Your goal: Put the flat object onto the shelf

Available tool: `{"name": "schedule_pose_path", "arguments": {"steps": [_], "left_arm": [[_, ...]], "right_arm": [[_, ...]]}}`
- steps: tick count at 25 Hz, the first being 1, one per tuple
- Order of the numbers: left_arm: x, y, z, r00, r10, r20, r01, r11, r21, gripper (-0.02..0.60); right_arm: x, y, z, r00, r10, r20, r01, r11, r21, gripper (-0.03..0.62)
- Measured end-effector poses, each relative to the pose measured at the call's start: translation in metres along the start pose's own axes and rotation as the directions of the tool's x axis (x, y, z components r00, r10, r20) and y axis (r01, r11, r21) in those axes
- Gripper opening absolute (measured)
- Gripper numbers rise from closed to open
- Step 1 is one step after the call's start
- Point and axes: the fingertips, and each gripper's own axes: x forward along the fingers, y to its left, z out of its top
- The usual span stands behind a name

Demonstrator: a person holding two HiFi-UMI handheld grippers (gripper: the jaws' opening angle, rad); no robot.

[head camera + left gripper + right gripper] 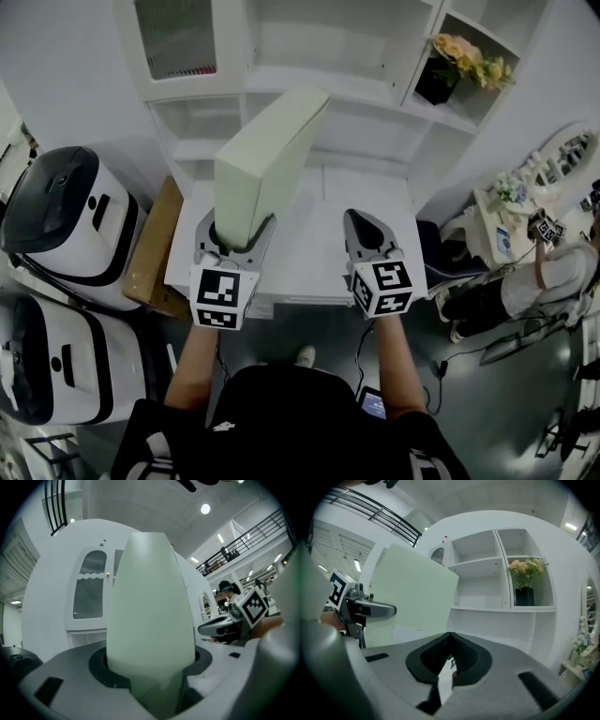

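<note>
2 forearms [194, 361] extended, left gripper [232, 246] clamping pale flat object [267, 159], right gripper [366, 230] closed, empty

The flat object [267, 159] is smooth, matt, pale-green board. The shelf [375, 112] looks smooth and white-painted. The left gripper [234, 236] and right gripper [363, 230] have matt grey plastic shells; the fingers [436, 656] are lined black and ribbed.

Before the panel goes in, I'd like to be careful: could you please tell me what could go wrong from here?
The left tool grips the pale green flat object at one end only, so it may pivot or slip. Its far corner could knock against a board of the white shelf. The flower vase in the right compartment might be hit by a wide swing.
</note>
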Motion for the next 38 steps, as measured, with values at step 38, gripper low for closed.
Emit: {"name": "schedule_pose_path", "arguments": {"steps": [38], "left_arm": [[0.147, -0.008, 0.029, 0.987, 0.052, -0.152, 0.037, 0.848, 0.528, 0.268]], "right_arm": [[0.054, -0.077, -0.015, 1.0, 0.025, 0.0, -0.025, 0.999, 0.021, -0.005]]}}
